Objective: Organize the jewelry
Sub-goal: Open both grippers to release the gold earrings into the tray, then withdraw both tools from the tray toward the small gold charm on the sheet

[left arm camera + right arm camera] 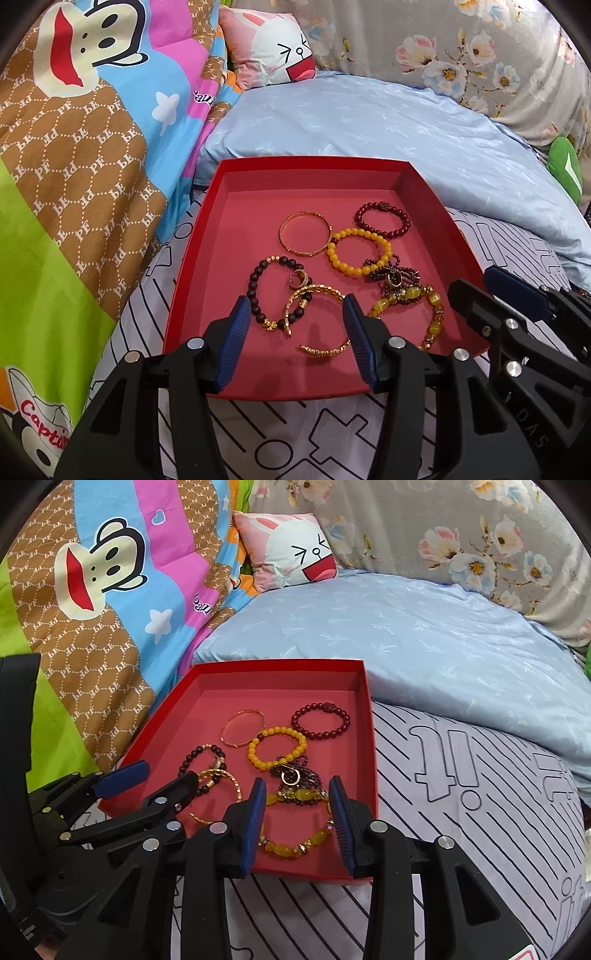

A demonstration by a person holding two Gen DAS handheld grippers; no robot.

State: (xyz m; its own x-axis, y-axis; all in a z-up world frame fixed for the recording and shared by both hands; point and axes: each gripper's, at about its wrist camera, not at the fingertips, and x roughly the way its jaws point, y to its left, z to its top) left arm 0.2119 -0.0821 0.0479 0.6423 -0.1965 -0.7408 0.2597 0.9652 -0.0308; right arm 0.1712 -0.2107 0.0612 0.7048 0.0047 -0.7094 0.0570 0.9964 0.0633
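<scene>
All jewelry sits in the red tray (436, 206) on the bed, nothing left outside it as far as I can see. Far pieces, gold bangle (305, 233), dark red bead bracelet (382, 218), yellow bead bracelet (358, 257), lie separate; the near pile looks tangled, likely still to sort. Left claw (295, 343) and right claw (297, 823) both spread, empty. The small ring-like bits in the tangle are hard to identify, and the claws' fingers hide the tray's near wall.

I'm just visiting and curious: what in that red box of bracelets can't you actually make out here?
- Open gold bangle: one end hidden behind the left gripper finger in the left view.
- Yellow stone bracelet: sides covered by the right gripper fingers, right view.
- Dark beaded tangle: individual pieces too small to separate.
</scene>
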